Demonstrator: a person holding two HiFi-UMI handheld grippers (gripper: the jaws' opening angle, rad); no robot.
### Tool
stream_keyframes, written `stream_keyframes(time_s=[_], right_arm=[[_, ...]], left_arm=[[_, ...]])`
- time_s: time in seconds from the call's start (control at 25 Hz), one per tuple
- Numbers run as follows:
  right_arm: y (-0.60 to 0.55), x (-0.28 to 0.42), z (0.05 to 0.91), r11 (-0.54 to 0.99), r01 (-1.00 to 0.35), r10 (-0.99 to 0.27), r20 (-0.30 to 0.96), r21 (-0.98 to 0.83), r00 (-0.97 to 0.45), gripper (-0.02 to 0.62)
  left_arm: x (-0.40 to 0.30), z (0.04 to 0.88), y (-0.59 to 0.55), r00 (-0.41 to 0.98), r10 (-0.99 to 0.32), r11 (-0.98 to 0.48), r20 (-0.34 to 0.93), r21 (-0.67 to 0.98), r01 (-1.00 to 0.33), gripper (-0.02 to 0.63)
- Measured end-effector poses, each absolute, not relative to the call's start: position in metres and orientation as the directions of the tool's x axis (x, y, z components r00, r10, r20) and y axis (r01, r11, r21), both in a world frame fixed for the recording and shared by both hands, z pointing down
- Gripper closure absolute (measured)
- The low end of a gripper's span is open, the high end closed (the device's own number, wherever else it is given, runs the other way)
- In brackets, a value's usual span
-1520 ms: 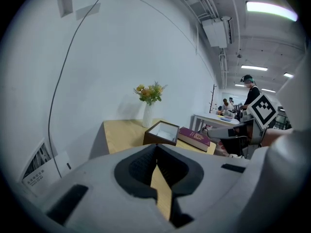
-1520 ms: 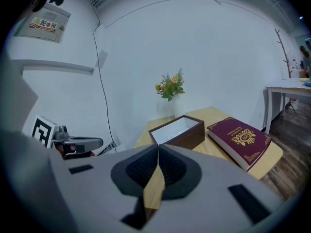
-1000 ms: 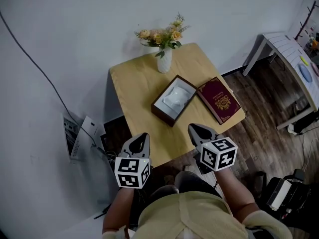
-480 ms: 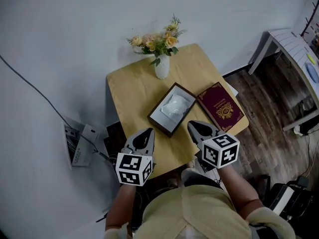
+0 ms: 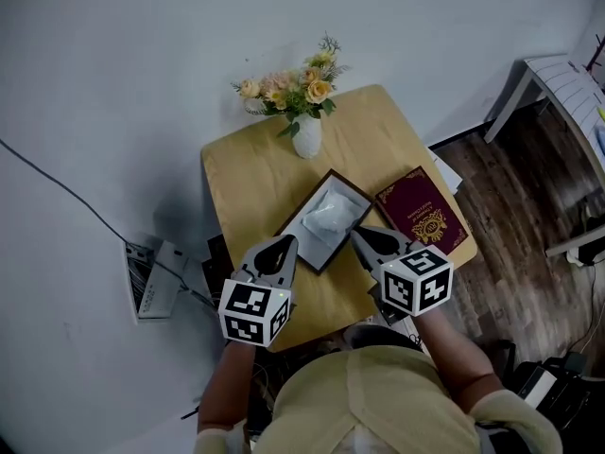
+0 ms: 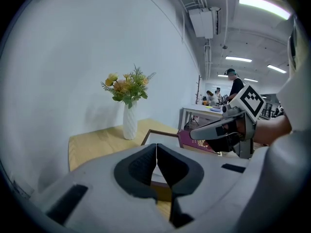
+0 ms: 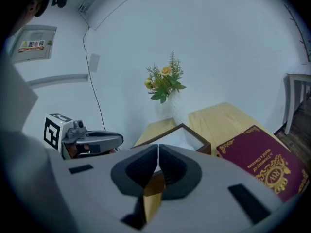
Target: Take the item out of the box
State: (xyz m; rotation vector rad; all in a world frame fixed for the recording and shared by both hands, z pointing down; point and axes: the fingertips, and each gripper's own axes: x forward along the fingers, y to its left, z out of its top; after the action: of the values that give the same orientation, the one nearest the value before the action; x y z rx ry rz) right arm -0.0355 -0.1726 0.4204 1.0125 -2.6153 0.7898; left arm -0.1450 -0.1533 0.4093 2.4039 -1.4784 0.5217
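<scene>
An open dark brown box (image 5: 321, 222) lies in the middle of the small wooden table (image 5: 250, 164), with a white crumpled item (image 5: 331, 214) inside it. Its maroon lid (image 5: 424, 212) with gold print lies flat to the right of it. My left gripper (image 5: 281, 245) hovers at the box's near left corner, jaws shut and empty. My right gripper (image 5: 361, 236) hovers at the box's near right corner, also shut and empty. From the left gripper view the box (image 6: 158, 136) shows just past the jaws, and from the right gripper view the box (image 7: 181, 134) and the lid (image 7: 265, 160) appear ahead.
A white vase with yellow and peach flowers (image 5: 301, 102) stands at the table's far edge against the white wall. A power strip and cables (image 5: 151, 277) lie on the floor at left. A white table (image 5: 565, 88) stands at the far right on dark wood flooring.
Both grippers have moved forward over the table's near edge, up to the near corners of the box. Their jaws have stayed shut.
</scene>
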Motion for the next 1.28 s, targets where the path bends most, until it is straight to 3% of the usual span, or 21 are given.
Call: stream_keyframes(time_s=[0.28, 0.8, 1.04, 1.28], right_arm=[[-0.185, -0.029, 0.424, 0.626, -0.654, -0.522, 0.396, -0.424, -0.756, 0.565], [-0.202, -0.023, 0.432, 0.666, -0.586, -0.420, 0.417, -0.463, -0.806, 0.565], [-0.208, -0.019, 0.438, 0.668, -0.566, -0.387, 0.423, -0.483, -0.819, 0.565], [-0.211, -0.022, 0.440, 0.678, -0.545, -0.357, 0.428, -0.493, -0.830, 0.565]], left_arm=[[-0.135, 0.409, -0.175, 0.421, -0.770, -0.489, 0.480, -0.019, -0.872, 0.584], [-0.102, 0.418, -0.204, 0.515, -0.613, -0.705, 0.599, -0.121, -0.699, 0.584], [-0.095, 0.438, -0.212, 0.490, -0.532, -0.799, 0.691, -0.216, -0.562, 0.584], [-0.086, 0.463, -0.206, 0.437, -0.371, -0.917, 0.820, -0.249, -0.312, 0.584]])
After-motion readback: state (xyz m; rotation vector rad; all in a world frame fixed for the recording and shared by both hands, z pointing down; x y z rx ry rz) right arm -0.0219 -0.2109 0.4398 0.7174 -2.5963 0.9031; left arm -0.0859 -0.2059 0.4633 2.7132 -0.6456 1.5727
